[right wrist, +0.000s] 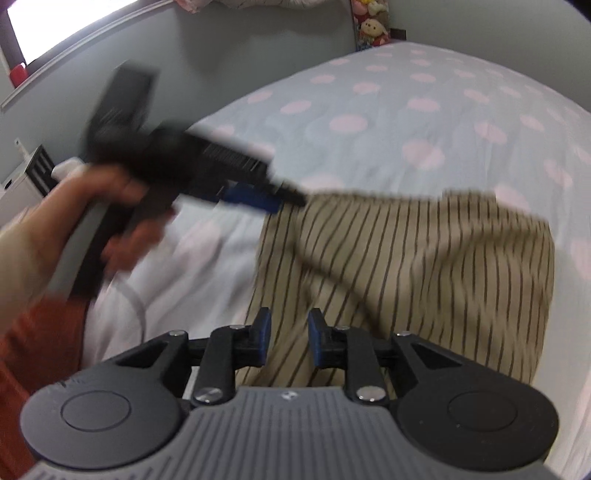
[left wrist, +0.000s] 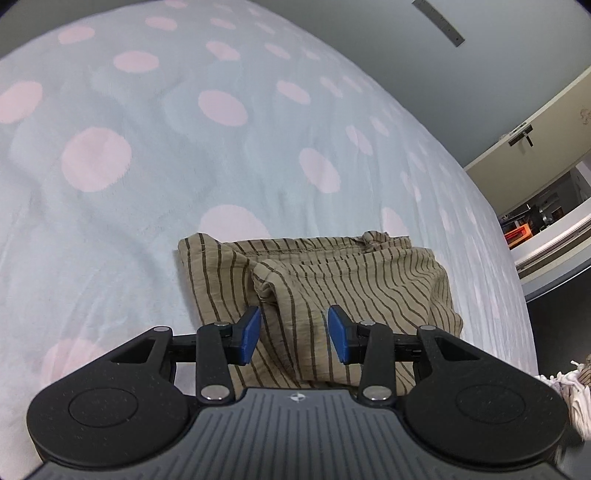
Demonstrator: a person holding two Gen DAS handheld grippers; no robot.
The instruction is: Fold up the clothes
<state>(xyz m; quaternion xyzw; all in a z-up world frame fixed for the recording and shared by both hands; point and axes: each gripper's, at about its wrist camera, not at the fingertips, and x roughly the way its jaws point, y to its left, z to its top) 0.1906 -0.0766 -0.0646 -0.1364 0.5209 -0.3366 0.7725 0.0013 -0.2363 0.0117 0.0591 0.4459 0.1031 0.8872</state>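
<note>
Tan cloth with thin dark stripes, a folded garment [left wrist: 317, 295], lies on a pale blue bedspread [left wrist: 147, 184] dotted with pink circles, low in the left wrist view around 6 o'clock. The left gripper [left wrist: 294, 332] hangs over the garment's near part with its blue fingers [left wrist: 249, 334] spread apart, nothing between them; a raised fold of fabric sits just beyond the left finger at about 11 o'clock from it.

From the right wrist view, the right gripper [right wrist: 287, 338] is poised above the near edge of the same garment [right wrist: 424, 277], its fingers parted by a narrow gap with nothing pinched. At 10 o'clock in that view a hand [right wrist: 81, 221] grips the left gripper [right wrist: 258, 197], which is motion-blurred (its fingers cannot be read there) and points toward the cloth's far left corner. A white sheet [right wrist: 184, 277] shows beside the garment at 8 o'clock, and stuffed toys [right wrist: 371, 26] stand against the far wall at 12 o'clock.
</note>
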